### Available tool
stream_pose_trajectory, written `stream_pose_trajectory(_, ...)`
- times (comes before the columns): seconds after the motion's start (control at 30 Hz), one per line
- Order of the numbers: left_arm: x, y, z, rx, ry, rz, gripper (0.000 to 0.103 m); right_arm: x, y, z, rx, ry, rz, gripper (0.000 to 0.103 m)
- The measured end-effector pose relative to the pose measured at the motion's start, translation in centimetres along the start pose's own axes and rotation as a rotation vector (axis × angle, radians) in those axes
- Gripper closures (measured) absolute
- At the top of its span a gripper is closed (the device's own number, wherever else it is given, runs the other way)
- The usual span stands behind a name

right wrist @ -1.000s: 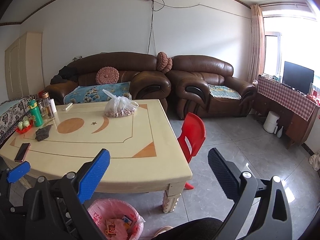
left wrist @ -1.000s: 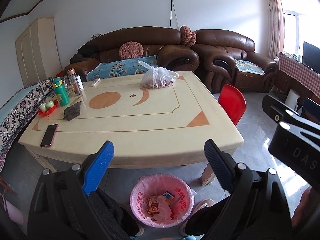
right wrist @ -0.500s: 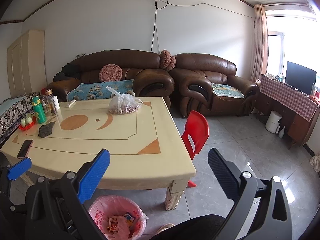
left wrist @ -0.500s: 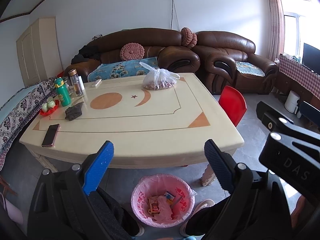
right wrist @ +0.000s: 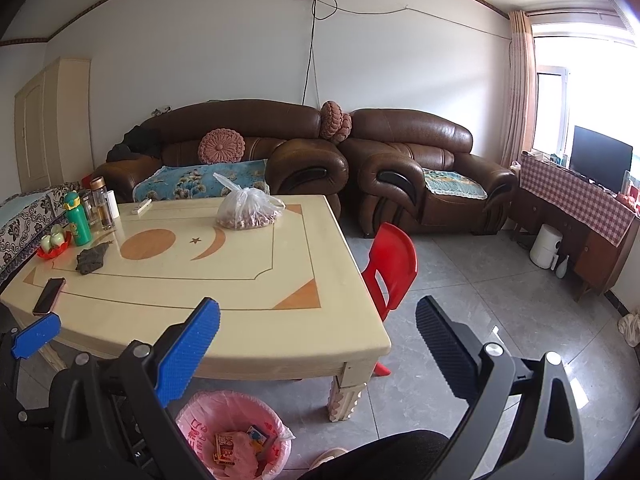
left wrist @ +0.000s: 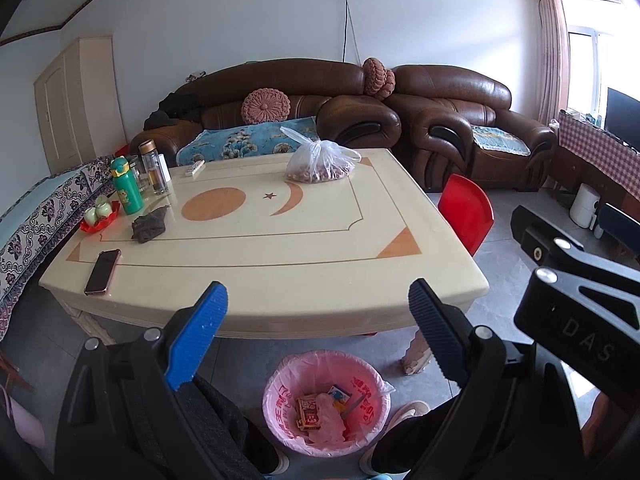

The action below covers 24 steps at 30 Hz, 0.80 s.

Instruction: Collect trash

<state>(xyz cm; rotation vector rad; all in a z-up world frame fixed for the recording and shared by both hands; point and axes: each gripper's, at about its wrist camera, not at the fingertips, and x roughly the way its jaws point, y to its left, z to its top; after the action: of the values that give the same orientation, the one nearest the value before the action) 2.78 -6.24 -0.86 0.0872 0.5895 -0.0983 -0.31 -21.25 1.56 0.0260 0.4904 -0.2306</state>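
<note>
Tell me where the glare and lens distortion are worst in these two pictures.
Right wrist view: the window is blown out white, and the wall trim bows into an arc. Left wrist view: the window is also overexposed, the table front edge curves, and the corners go dark. The bin stays sharp enough to show the wrappers inside it.

Glossy brown leather sofa [right wrist: 248, 148]; ribbed blue gripper pads [left wrist: 196, 336]; glossy table [left wrist: 280, 248]

Both wrist cameras look from above the table's [left wrist: 280, 280] near edge toward the sofa [right wrist: 248, 136], sharing tabletop and pink-lined bin [left wrist: 326, 400]; the right view sits farther right.
</note>
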Motion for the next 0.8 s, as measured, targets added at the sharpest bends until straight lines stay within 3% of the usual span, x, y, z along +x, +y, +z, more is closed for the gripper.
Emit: stream_pose_trajectory(0.8,-0.02,0.12,-0.16,0.000,-0.003,0.000,0.013,0.01,0.21,-0.06,-0.011,-0.001,0.000,0.007)
